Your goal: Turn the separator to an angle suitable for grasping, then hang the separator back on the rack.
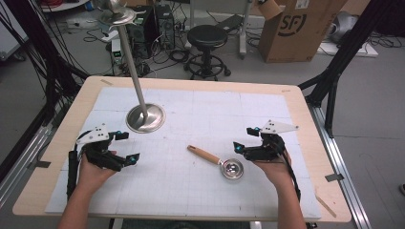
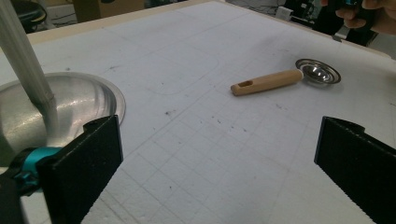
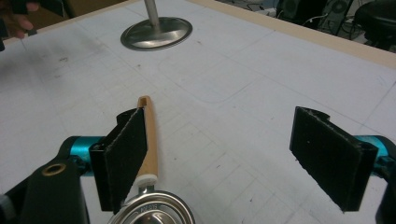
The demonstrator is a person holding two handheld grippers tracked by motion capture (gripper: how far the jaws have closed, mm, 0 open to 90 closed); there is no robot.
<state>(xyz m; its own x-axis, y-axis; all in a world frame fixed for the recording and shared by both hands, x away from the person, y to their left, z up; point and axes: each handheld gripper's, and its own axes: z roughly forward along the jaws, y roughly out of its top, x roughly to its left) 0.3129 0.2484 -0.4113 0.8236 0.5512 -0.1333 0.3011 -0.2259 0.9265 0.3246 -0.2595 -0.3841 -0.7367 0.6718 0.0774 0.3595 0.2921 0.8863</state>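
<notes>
Left claw [image 1: 122, 147] is sitting wide open and empty near the worktop's [image 1: 57, 143] left edge, beside the stand base [image 1: 145, 118]. The scoop [image 1: 217, 162] is lying right of centre: wooden handle, small steel bowl. Probably light and stiff; steel slippery, so grip the handle. Right claw [image 1: 244, 139] is gaping wide beside the bowl, gripping nothing.

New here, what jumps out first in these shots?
The tall metal stand, its round base on the white mat's far left part and its pole leaning up out of frame. Next, the wooden-handled scoop lying flat near mid-table, bowl end by the right gripper. Both the right and the left gripper stand open, holding nothing.
</notes>
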